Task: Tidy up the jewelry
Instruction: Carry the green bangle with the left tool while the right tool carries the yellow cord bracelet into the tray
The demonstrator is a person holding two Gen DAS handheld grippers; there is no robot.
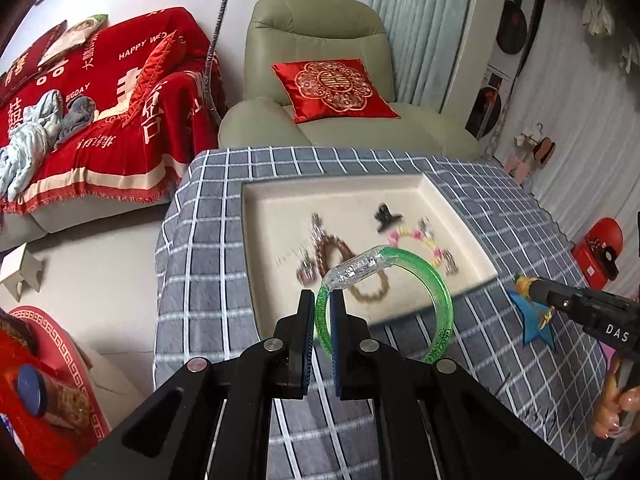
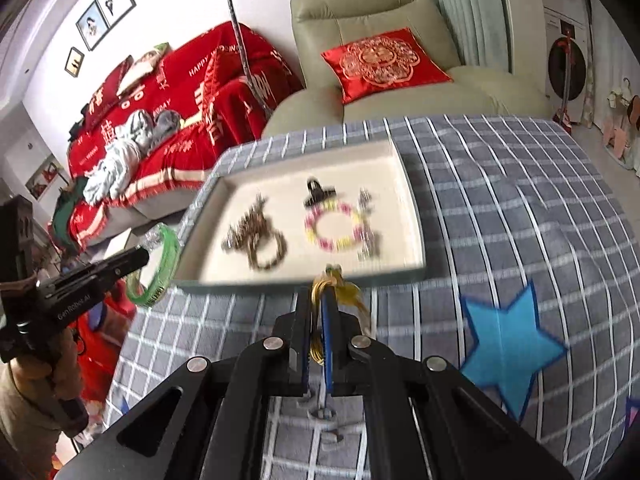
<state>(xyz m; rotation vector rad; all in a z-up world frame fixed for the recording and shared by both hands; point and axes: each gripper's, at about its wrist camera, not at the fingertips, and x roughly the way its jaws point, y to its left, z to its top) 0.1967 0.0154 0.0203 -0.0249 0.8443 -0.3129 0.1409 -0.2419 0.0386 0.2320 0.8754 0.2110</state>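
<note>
The left hand-held gripper is clamped on a green bangle, its pads pinching the ring's near-left arc just below the clear section; the bangle stands out over the near edge of the cream tray. The right hand-held gripper is closed on a thin yellow-gold piece, whose loops bunch at the fingertips and trail down between the pads; what kind of jewelry it is cannot be told.

The tray sits on the counter, which is covered by a grey-and-white checked cloth, toward its far edge. Inside the tray, a brown bead bracelet lies at the near left with silvery pieces tangled beside it, a pink-and-yellow bead bracelet lies to the right of the middle, and a black hair clip rests just beyond it. The contents are blurred.

A blue star lies flat on the cloth near the tray's near-right corner, outside it. Beyond the counter's far edge stand a pale green armchair with a red cushion and a sofa under a red throw.
</note>
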